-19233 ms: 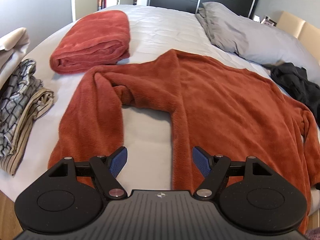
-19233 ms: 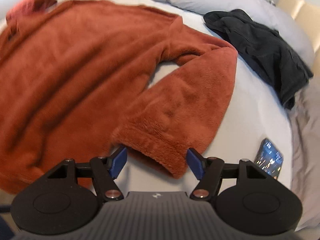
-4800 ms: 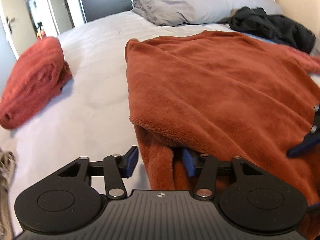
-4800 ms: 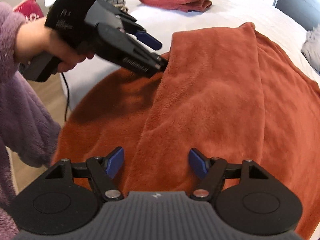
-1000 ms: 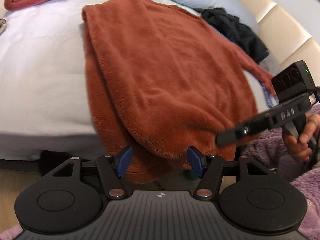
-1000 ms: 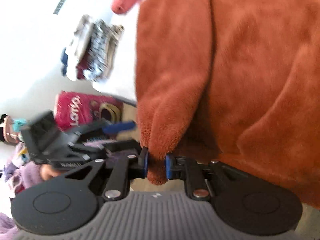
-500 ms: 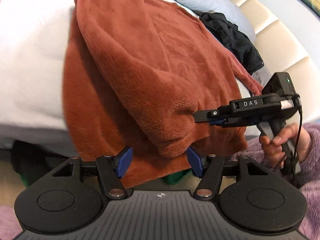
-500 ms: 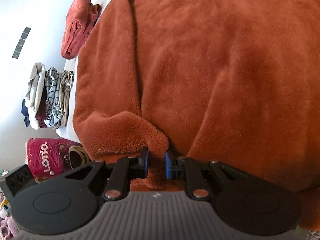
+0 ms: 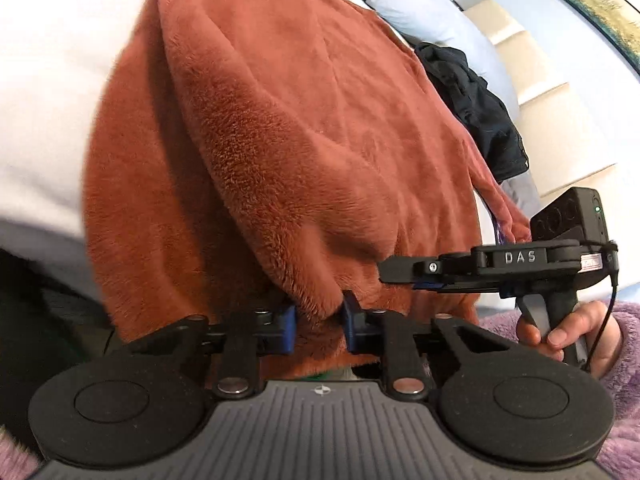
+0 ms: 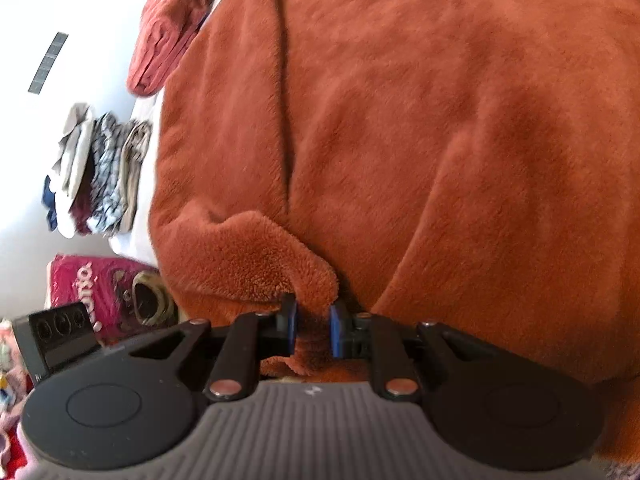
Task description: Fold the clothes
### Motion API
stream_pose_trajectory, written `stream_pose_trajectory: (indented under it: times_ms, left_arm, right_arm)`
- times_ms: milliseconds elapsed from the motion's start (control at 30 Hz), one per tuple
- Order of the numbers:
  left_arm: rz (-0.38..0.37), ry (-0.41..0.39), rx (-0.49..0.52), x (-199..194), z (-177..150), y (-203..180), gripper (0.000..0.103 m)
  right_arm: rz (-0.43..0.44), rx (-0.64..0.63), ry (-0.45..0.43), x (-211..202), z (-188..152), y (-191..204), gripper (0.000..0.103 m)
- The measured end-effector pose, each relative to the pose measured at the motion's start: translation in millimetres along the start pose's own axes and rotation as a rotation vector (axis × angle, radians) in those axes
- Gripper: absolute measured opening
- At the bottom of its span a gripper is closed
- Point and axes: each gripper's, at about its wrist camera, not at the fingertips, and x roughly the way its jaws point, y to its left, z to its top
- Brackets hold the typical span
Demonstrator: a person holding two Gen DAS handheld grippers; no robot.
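Rust fleece garment (image 9: 304,128): lay spread over the white bed (image 9: 52,92), its near edge hanging off the mattress toward the person, one long side folded in over the body; nineteen seconds before it had lain open with both sleeves out. Left gripper (image 9: 319,322): jaws closing, blue pads set against a thick fold of the garment's hem between them; a second before, those jaws had stood wide with the hem only resting between them. Right gripper (image 10: 312,330): jaws narrow, clamped on a bunched corner of the same hem, as they were a second before; also seen from the left wrist view, reaching in from the right (image 9: 416,276) with its tip at the fleece, the person's hand (image 9: 572,332) on its grip and a lilac fleece sleeve (image 9: 624,344) behind it. Folded red garment (image 10: 168,32): at the far side of the bed, unchanged. Stack of folded clothes (image 10: 96,176): beyond the bed edge. Black garment (image 9: 472,104): heaped beside the grey pillow (image 9: 416,12) near the headboard. Pink printed package (image 10: 104,288): below the bed edge, partly hidden.
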Motion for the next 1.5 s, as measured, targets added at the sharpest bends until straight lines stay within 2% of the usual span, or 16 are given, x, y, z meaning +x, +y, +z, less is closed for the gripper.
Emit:
stream_pose_trajectory:
  times_ms: [133,333,500,667,733,767,800,833,867,900,1033,1133,1167,1200,1267,1500]
  left_arm:
    - [0.027,0.001,-0.023,-39,-6,-2,0.016]
    - [0.111,0.026,-0.11,-60,-9,11,0.014]
    - [0.167,0.059,-0.119,-56,-11,17,0.014]
    - [0.272,0.094,-0.12,-39,-9,29,0.014]
    - [0.29,0.118,-0.139,-31,-7,36,0.016]
    - [0.29,0.121,-0.138,-31,-6,37,0.022]
    - [0.289,0.12,-0.134,-37,-7,40,0.029]
    - [0.284,0.108,-0.134,-41,-6,38,0.036]
    - [0.272,0.088,-0.141,-46,-5,36,0.052]
    - [0.258,0.067,-0.149,-51,-3,34,0.054]
    - [0.216,-0.003,-0.149,-66,17,22,0.054]
    - [0.237,-0.043,-0.097,-70,43,10,0.053]
    - [0.25,-0.054,-0.073,-70,53,5,0.053]
    - [0.259,-0.057,-0.046,-70,63,0,0.053]
    - [0.271,-0.072,0.012,-68,86,-11,0.053]
    - [0.314,-0.122,0.201,-38,177,-56,0.053]
  right_arm:
    - [0.062,-0.078,0.09,2,-15,22,0.018]
    - [0.116,-0.185,0.163,11,-27,57,0.018]
    - [0.072,-0.221,0.211,20,-40,57,0.018]
    - [-0.009,-0.262,0.23,37,-40,50,0.018]
    - [-0.078,-0.302,0.231,45,-39,49,0.023]
    - [-0.104,-0.317,0.231,47,-38,49,0.03]
    - [-0.122,-0.326,0.228,47,-37,50,0.048]
    - [-0.131,-0.334,0.219,43,-35,52,0.053]
    - [-0.129,-0.344,0.207,38,-34,54,0.054]
    - [-0.126,-0.358,0.193,31,-32,56,0.054]
    - [-0.139,-0.418,0.102,0,-20,63,0.054]
    - [-0.152,-0.433,0.027,-16,-3,68,0.052]
    - [-0.161,-0.438,0.004,-20,3,69,0.046]
    - [-0.173,-0.442,-0.015,-25,11,69,0.036]
    - [-0.197,-0.444,-0.046,-30,29,70,0.027]
    - [-0.296,-0.528,-0.187,-39,97,66,0.025]
